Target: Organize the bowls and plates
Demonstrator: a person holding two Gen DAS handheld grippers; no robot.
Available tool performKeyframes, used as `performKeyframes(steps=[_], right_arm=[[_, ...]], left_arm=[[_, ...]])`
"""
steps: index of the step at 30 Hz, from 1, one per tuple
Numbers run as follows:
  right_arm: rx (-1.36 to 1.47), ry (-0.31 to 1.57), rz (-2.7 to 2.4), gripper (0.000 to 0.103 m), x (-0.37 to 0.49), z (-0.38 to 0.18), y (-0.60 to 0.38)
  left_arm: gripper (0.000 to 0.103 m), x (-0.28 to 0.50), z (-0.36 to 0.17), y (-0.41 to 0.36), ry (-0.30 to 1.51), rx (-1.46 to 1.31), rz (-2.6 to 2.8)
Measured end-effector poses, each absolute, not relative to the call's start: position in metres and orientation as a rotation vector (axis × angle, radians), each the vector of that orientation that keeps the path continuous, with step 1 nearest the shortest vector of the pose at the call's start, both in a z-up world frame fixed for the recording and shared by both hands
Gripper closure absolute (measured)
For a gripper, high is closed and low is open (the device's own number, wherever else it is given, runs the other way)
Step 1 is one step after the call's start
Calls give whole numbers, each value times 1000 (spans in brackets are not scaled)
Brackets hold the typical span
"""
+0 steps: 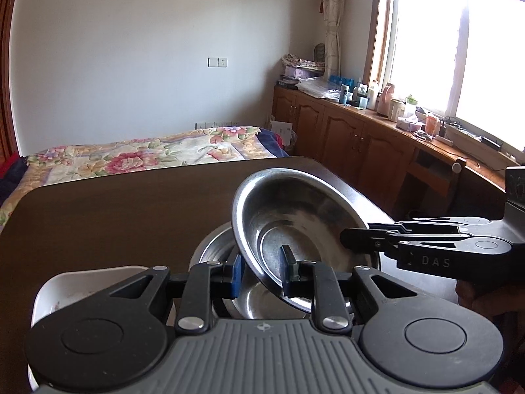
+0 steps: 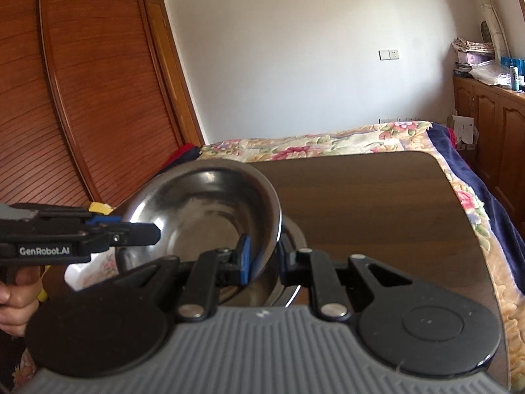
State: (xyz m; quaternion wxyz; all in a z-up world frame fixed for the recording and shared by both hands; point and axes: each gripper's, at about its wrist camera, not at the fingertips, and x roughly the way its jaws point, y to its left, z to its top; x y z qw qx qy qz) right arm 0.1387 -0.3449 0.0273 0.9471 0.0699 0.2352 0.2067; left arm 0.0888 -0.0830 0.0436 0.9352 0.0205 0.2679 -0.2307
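Bedroom setting, dark brown wooden table (image 1: 115,216) in front of a bed with a floral bedspread (image 1: 147,152), louvred wooden wardrobe (image 2: 65,82) behind. You had the shiny round stainless steel bowl (image 1: 295,216) lifted and tilted steeply above a second steel bowl (image 1: 213,249) sitting on the table, with a white rectangular dish (image 1: 65,285) just beside that one on the left.

Your left gripper (image 1: 262,269) straddled the near rim of the tilted bowl, one blue pad outside, one inside; pads looked close on the rim, but whether they actually pinched it I could not tell. Your right gripper (image 2: 262,256) sat the same way on the opposite rim, looked clamped on the wall, judged as gripping.

Step in hand, by my read: nesting the tilted bowl into the lower one.

Risks: thin slick steel rim on small pads, so the bowl could pivot or slip out if either grip was loose. Two grippers on one bowl meant that pulling apart or twisting unevenly could pop it free. Dropping it at this tilt could clang on the lower bowl's rim, knock it toward the white dish, or seat it crooked
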Motion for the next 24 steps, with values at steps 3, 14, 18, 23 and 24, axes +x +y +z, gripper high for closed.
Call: performKeyframes(steps=[3, 14, 18, 23, 24], right_arm=[[125, 476, 419, 84, 135, 26, -339], [56, 424, 355, 84, 123, 18, -326], [50, 409, 313, 83, 122, 11, -321], [29, 376, 263, 82, 121, 9, -316], [20, 371, 255, 82, 121, 9, -315]], left_arm=[[79, 87, 39, -80, 545, 40, -465], [77, 92, 18, -75, 569, -17, -457], [77, 95, 13, -72, 576, -52, -456], [77, 98, 10, -73, 584, -56, -459], [76, 98, 10, -74, 584, -51, -457]])
